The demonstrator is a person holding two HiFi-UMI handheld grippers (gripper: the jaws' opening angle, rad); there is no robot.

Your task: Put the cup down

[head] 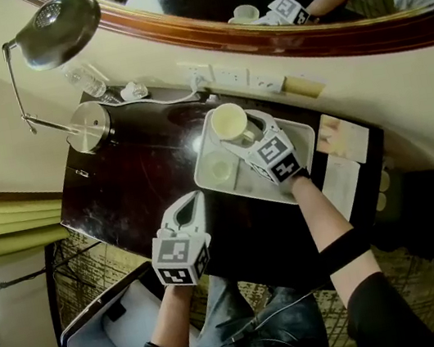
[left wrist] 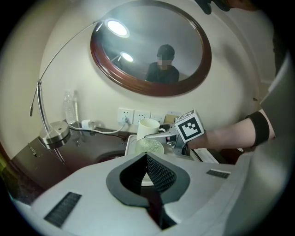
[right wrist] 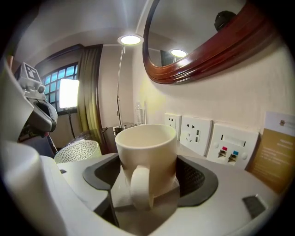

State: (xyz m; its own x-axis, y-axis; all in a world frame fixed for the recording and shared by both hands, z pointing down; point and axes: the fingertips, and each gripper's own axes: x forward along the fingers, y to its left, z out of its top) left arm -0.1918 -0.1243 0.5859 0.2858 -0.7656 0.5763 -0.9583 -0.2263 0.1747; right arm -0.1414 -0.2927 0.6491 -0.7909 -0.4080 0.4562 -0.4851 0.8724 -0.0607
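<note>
The left gripper (head: 189, 208) is shut tight and holds nothing. It hangs over the dark table (head: 131, 183), short of the tray (head: 303, 135). The right gripper (head: 245, 132) holds the cup (head: 229, 121) upright in wide jaws over the tray, handle toward the hand — so the way looks straight down.

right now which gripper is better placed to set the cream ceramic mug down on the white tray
Right. The right gripper grips the cream ceramic mug at the far corner of the white tray. The left gripper is shut, empty, and short of it over the dark table.
</note>
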